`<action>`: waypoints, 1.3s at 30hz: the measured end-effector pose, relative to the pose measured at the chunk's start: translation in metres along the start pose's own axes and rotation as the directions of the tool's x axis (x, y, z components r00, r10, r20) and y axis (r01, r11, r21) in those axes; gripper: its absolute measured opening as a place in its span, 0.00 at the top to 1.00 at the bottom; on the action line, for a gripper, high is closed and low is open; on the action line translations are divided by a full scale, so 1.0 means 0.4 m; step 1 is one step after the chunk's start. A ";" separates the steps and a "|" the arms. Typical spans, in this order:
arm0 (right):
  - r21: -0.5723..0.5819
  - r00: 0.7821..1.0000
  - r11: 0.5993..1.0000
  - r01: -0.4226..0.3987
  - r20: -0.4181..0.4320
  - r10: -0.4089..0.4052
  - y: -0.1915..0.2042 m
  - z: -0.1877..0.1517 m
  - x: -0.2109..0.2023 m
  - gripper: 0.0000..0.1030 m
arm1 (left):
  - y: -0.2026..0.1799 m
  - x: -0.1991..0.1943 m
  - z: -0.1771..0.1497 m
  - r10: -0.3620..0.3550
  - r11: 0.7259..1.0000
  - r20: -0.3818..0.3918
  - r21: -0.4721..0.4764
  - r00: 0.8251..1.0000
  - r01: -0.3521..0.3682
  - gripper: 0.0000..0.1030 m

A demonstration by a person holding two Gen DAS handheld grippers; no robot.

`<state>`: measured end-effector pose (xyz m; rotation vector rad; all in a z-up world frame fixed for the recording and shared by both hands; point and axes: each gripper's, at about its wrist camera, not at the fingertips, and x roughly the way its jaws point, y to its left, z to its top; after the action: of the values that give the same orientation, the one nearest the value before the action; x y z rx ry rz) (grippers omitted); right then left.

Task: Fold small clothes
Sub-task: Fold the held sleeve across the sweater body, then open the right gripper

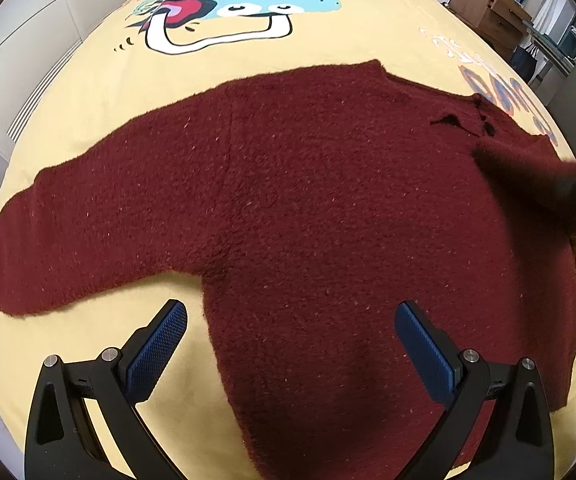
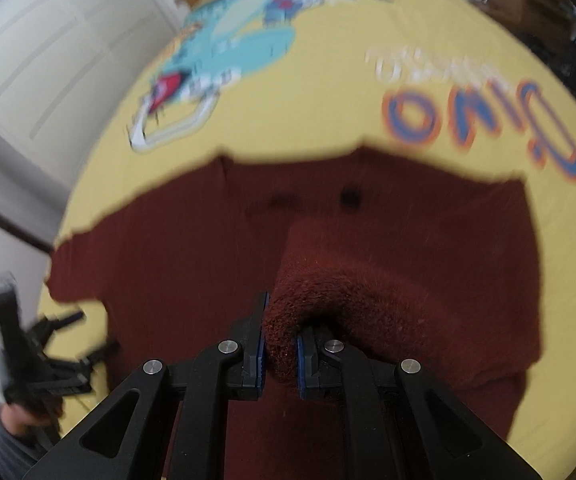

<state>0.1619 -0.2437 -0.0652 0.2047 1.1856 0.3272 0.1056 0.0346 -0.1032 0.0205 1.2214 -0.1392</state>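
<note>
A big yellow sheet [image 1: 88,128] has a red sweater [image 1: 307,208] lying flat on it. The right gripper [image 2: 280,354] pinches one sleeve [image 2: 327,292] above the sweater. The left gripper [image 1: 289,340] hangs over the sweater's bottom part with its fingers spread wide.

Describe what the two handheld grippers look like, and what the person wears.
Both grippers are black plastic frames with triangular cut-outs and round silver bolt heads at the joints. The left gripper has two fingers faced with blue pads in a fine grid texture. The right gripper has the same build, its blue pads showing only as thin edges. No cables show. A grey sleeve covers the person's wrist.
</note>
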 end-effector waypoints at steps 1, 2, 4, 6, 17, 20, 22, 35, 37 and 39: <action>-0.001 0.999 1.000 0.010 -0.038 -0.010 -0.002 -0.024 0.025 0.88 | 0.003 0.001 -0.001 -0.001 1.000 -0.003 0.000 1.000 0.001 0.01; 0.001 0.998 1.000 0.018 -0.059 -0.018 -0.007 -0.044 0.036 0.88 | 0.004 0.001 -0.003 -0.001 1.000 -0.004 0.001 1.000 0.001 0.01; 0.008 0.995 0.999 0.039 -0.094 -0.038 -0.013 -0.075 0.063 0.85 | 0.002 0.000 -0.006 0.001 1.000 -0.004 0.004 1.000 -0.001 0.01; 0.012 0.991 0.998 0.061 -0.117 -0.059 -0.022 -0.083 0.076 0.78 | -0.001 -0.004 -0.007 0.002 1.000 -0.001 0.007 1.000 -0.002 0.01; -0.035 0.958 0.971 0.235 -0.163 -0.238 -0.078 -0.089 0.036 0.20 | -0.028 -0.025 0.000 0.009 1.000 0.014 0.029 1.000 -0.009 0.01; -0.025 0.959 0.975 0.221 -0.173 -0.222 -0.108 -0.104 0.008 0.18 | -0.040 -0.033 0.003 0.013 0.999 0.018 0.041 1.000 -0.014 0.01; -0.029 0.960 0.974 0.224 -0.165 -0.226 -0.126 -0.122 -0.016 0.17 | -0.055 -0.038 0.007 0.012 0.998 0.022 0.053 1.000 -0.013 0.01; 0.131 0.931 0.925 0.357 -0.135 -0.340 -0.345 -0.279 -0.147 0.17 | -0.432 -0.041 0.092 -0.099 0.915 0.071 0.398 0.993 0.063 0.01; 0.157 0.936 0.926 0.344 -0.135 -0.325 -0.364 -0.294 -0.149 0.17 | -0.517 -0.034 0.093 -0.134 0.877 0.060 0.472 0.989 0.090 0.01; 0.170 0.939 0.926 0.337 -0.133 -0.317 -0.374 -0.303 -0.149 0.17 | -0.589 -0.026 0.087 -0.156 0.836 0.049 0.539 0.986 0.105 0.01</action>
<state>0.0504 -0.4063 -0.1063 0.1530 1.3304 -0.0716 0.1070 -0.2011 -0.0677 0.4171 1.0581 -0.5968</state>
